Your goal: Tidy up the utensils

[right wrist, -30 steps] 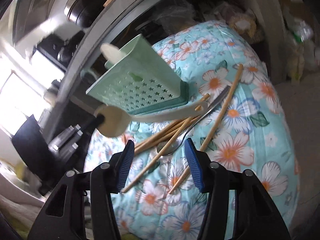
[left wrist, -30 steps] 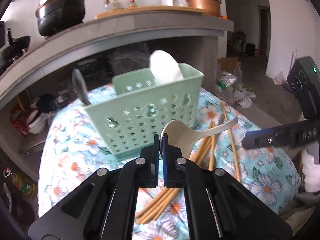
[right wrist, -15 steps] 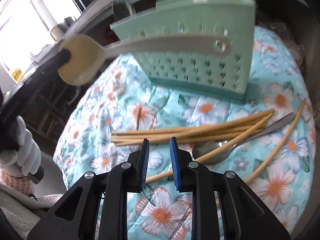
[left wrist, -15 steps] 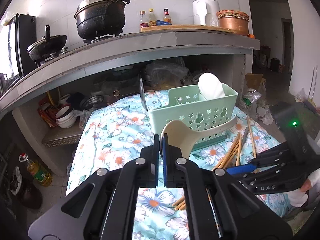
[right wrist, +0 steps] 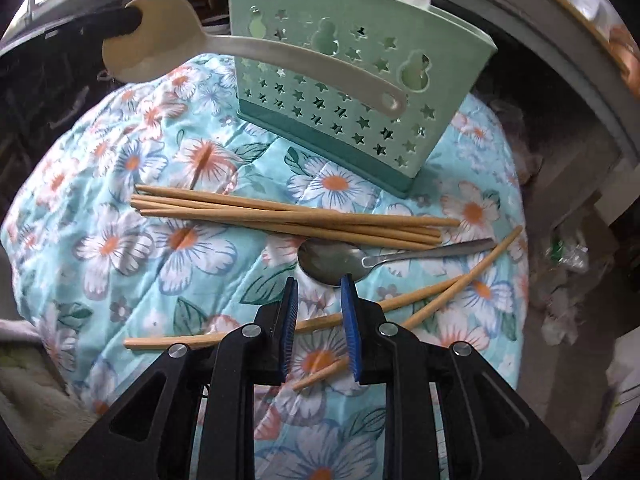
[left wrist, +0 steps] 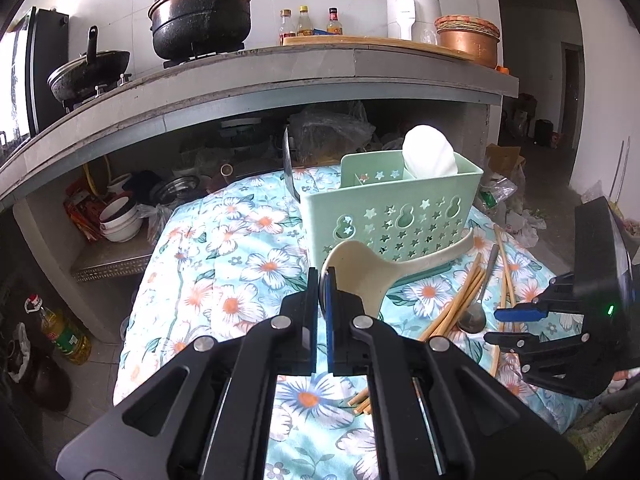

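Note:
My left gripper (left wrist: pixel 322 280) is shut on the bowl edge of a cream plastic serving spoon (left wrist: pixel 360 268), held in the air in front of the mint-green utensil caddy (left wrist: pixel 400 208). A white spoon (left wrist: pixel 428 156) and a dark-bladed utensil (left wrist: pixel 289 168) stand in the caddy. My right gripper (right wrist: pixel 318 284) hovers low over the floral cloth (right wrist: pixel 120 240), jaws narrowly open with nothing pressed between the pads. Its tips are just short of the bowl of a metal spoon (right wrist: pixel 332 260). A bundle of wooden chopsticks (right wrist: pixel 288 216) lies beyond it. Loose chopsticks (right wrist: pixel 440 292) pass under the fingers.
A concrete counter (left wrist: pixel 280 80) behind the table carries a large black pot (left wrist: pixel 200 16), a wok (left wrist: pixel 88 72), bottles and a copper pot. Bowls (left wrist: pixel 120 216) sit on the shelf below it. An oil bottle (left wrist: pixel 64 332) stands on the floor at left.
My left gripper drew the cream spoon back from the caddy. My right gripper narrowed its jaws, rolled upright and moved over the chopsticks toward the metal spoon.

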A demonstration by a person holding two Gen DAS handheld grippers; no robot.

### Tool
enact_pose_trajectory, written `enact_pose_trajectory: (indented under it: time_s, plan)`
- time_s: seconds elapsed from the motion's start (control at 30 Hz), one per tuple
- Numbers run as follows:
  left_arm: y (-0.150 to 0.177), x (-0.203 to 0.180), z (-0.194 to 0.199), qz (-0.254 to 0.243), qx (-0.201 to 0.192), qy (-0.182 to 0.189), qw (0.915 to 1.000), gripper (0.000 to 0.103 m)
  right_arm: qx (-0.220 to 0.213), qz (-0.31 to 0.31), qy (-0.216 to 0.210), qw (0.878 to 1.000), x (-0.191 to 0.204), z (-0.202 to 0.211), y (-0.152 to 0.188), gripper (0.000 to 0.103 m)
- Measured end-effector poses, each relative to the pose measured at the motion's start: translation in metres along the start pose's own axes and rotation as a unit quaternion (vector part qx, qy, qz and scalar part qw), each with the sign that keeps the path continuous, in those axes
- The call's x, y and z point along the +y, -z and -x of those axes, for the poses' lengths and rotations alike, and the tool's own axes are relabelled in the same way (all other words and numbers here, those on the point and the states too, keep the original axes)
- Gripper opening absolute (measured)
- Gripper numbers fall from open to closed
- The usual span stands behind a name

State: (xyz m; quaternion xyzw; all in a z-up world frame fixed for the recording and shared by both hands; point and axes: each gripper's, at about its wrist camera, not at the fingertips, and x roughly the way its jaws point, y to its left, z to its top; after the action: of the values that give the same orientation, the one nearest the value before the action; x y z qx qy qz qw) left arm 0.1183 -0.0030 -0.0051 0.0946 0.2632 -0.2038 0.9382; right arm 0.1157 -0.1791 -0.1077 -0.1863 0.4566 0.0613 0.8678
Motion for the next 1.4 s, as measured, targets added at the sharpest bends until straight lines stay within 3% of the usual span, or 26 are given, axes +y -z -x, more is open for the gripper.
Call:
enact_pose_trajectory:
  time_s: [0.13, 0.33, 0.53, 0.67, 1.07, 1.23, 1.4]
  plan:
    - [0.002, 0.004, -0.002, 0.005, 0.002, 0.001, 1.0, 0.002, 0.004, 0.069, 0.057, 0.996, 0.021, -0.011, -0.001, 0.022]
    - [0.004, 0.008, -0.001, 0.011, 0.002, -0.001, 0.9999, 0.002, 0.003, 0.124, 0.106, 0.987, 0.04, -0.023, -0.001, 0.022]
    - [0.002, 0.009, 0.007, 0.01, -0.01, -0.009, 0.9999, 0.002, -0.007, 0.095, 0.097, 0.991, 0.031, -0.029, -0.004, 0.011]
    - [-0.004, 0.011, 0.017, 0.006, -0.024, -0.019, 0.9995, 0.002, -0.034, 0.091, 0.102, 0.99, 0.029, -0.008, -0.006, 0.007]
    - [-0.04, 0.028, 0.057, 0.013, -0.084, -0.053, 0.995, 0.002, -0.138, -0.004, 0.021, 0.99, -0.001, 0.084, -0.02, 0.002]
    - [-0.062, 0.026, 0.061, -0.03, -0.096, -0.102, 0.9897, 0.002, -0.177, -0.064, -0.021, 0.982, -0.031, 0.107, -0.024, 0.002]
    - [-0.077, 0.02, 0.053, -0.086, -0.082, -0.158, 0.9803, 0.002, -0.215, -0.116, -0.046, 0.969, -0.065, 0.125, -0.027, 0.002]
